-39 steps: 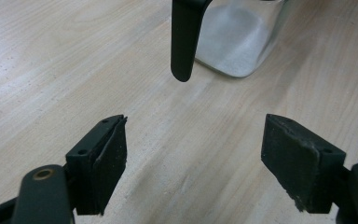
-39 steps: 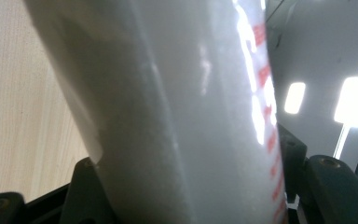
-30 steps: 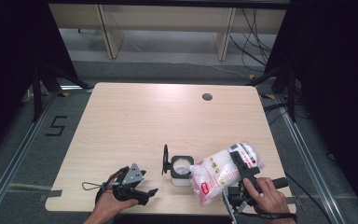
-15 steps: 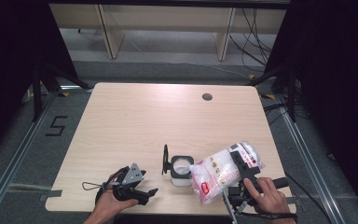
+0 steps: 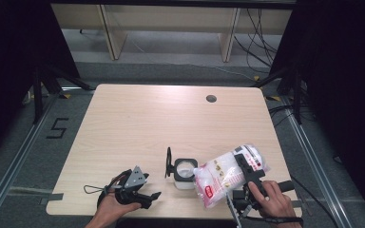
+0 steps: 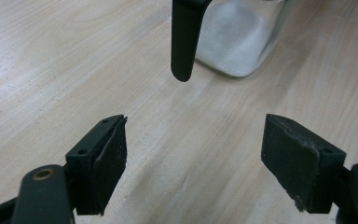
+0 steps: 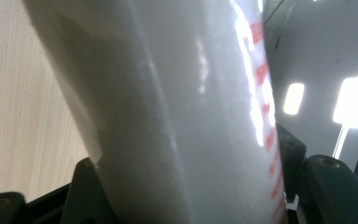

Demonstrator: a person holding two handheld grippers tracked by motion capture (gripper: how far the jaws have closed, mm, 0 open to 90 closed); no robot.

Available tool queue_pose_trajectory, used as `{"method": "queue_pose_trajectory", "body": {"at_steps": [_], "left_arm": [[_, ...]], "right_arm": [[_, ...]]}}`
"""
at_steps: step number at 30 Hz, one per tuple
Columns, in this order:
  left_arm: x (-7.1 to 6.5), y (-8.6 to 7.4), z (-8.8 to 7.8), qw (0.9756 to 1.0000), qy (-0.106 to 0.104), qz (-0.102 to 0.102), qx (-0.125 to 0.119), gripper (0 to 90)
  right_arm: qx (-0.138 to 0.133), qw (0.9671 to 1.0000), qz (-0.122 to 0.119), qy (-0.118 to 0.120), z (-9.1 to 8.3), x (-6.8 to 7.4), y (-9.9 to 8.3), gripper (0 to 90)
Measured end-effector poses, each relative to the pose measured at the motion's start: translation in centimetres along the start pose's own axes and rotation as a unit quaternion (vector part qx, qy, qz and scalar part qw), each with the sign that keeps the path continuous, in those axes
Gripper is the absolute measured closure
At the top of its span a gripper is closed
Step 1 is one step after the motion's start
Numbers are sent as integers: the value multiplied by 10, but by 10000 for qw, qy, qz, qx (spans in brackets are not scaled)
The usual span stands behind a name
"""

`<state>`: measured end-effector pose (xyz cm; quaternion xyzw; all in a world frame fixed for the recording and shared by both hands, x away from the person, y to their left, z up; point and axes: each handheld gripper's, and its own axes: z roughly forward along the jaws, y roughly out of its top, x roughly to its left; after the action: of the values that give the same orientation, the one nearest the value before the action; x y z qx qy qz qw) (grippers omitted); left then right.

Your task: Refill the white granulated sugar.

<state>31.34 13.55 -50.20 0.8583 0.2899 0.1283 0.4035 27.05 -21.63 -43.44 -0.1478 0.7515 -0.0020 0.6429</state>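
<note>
Right gripper [image 5: 245,175] clamps a plastic bag [image 5: 228,173] of white grains, its long axis running from 2 down to 8 o'clock toward the open jar [image 5: 185,173] just beside it. Left gripper [image 5: 147,195] rests wide open and empty, the jar at its 1 o'clock.

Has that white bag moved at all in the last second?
No. The white bag sits in the same spot beside the glass jar, held in the right tongs.
</note>
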Motion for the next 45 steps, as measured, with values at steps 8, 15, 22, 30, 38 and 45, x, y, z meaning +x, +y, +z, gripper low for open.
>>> {"method": "queue_pose_trajectory", "body": {"at_steps": [8,15,22,30,38,45], "left_arm": [[0,0,0,10000,-1,-1,0,220],[0,0,0,10000,0,2,-1,220],[2,1,-1,9998,27,192,35,220],[2,1,-1,9999,20,165,10,220],[1,1,-1,9999,5,140,-8,220],[1,1,-1,9999,14,152,2,220]], "right_arm": [[17,10000,-9,16,0,0,0,438],[6,10000,30,1,0,0,0,438],[-18,9999,107,-25,0,2,-1,438],[-67,9999,98,-53,0,1,-1,439],[-63,9999,81,-118,0,0,-1,439],[96,9999,33,11,-3,0,1,439]]}}
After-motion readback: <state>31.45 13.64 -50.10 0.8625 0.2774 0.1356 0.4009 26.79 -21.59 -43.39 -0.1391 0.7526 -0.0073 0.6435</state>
